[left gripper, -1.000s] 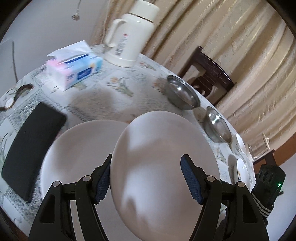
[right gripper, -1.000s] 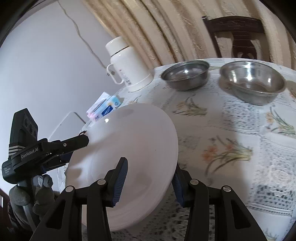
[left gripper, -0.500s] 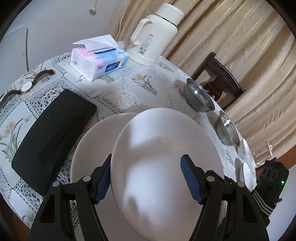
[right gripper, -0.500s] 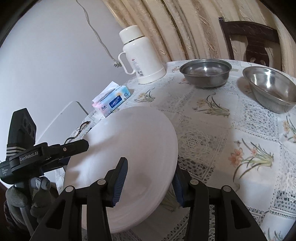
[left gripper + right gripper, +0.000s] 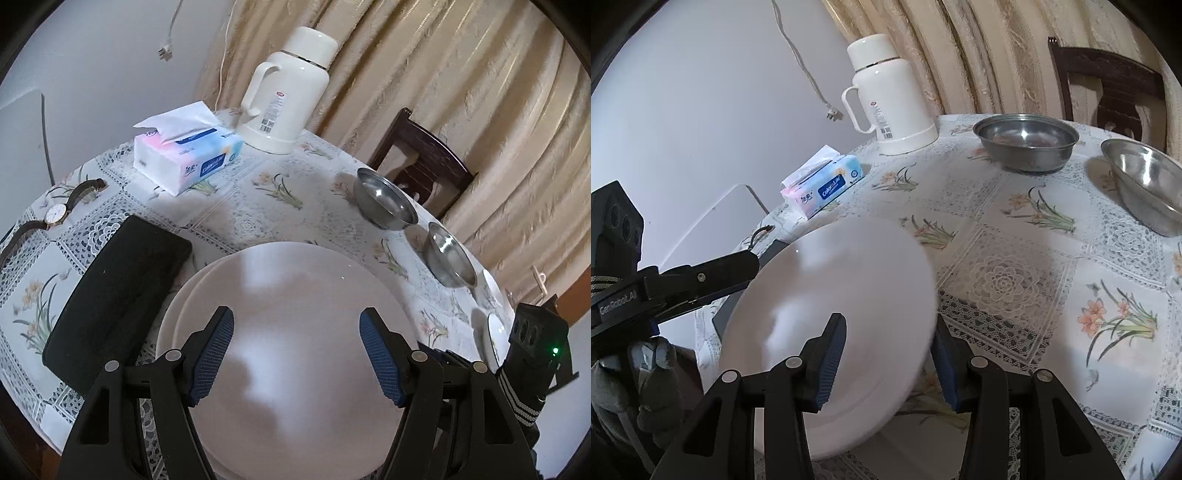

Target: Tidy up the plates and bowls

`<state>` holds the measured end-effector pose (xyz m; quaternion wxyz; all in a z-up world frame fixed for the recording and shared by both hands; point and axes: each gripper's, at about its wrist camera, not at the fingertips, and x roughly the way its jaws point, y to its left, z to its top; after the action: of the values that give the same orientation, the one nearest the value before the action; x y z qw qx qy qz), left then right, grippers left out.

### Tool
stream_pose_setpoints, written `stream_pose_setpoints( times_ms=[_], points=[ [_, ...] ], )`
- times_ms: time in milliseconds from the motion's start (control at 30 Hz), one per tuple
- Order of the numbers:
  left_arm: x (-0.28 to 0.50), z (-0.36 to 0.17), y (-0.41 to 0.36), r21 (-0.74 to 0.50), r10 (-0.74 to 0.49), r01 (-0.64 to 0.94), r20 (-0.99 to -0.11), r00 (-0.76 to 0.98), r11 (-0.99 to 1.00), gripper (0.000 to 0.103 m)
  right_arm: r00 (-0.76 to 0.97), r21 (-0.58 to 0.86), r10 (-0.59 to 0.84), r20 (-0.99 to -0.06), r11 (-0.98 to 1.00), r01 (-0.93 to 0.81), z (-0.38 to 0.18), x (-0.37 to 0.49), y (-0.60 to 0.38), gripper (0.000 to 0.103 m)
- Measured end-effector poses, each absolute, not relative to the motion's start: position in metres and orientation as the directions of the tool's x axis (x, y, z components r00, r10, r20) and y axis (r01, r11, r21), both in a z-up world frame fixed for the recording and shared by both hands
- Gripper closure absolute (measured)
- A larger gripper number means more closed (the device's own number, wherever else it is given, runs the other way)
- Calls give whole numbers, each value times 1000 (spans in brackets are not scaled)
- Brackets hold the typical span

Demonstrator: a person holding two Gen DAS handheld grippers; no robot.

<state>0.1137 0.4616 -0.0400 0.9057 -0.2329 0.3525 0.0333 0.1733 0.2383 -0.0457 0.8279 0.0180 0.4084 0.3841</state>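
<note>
Beige curtains [image 5: 461,74] back one round table [image 5: 1015,266] in floral lace cloth, carrying two stacked white plates [image 5: 288,332] at its near edge and two steel bowls [image 5: 1027,146] beyond. Left gripper [image 5: 297,349] hovers over the plates, jaws apart; right gripper [image 5: 890,360] has jaws clamped across the top plate's rim.

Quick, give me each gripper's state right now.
Left gripper: jaws spread wide over the white plates, gripping nothing; open.
Right gripper: its pads straddle the top plate's rim; whether they clamp it cannot be told.
</note>
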Motion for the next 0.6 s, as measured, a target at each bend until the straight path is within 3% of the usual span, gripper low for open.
stream_pose_setpoints(
  times_ms=[200, 600],
  points=[
    [112, -53, 479, -420, -79, -300, -682, 727, 856, 32, 433, 329, 638, -637, 732, -596, -38, 177, 228, 39],
    [106, -59, 486, -415, -64, -319, -688, 723, 852, 31, 376, 381, 617, -692, 754, -535, -63, 184, 229, 35]
  ],
)
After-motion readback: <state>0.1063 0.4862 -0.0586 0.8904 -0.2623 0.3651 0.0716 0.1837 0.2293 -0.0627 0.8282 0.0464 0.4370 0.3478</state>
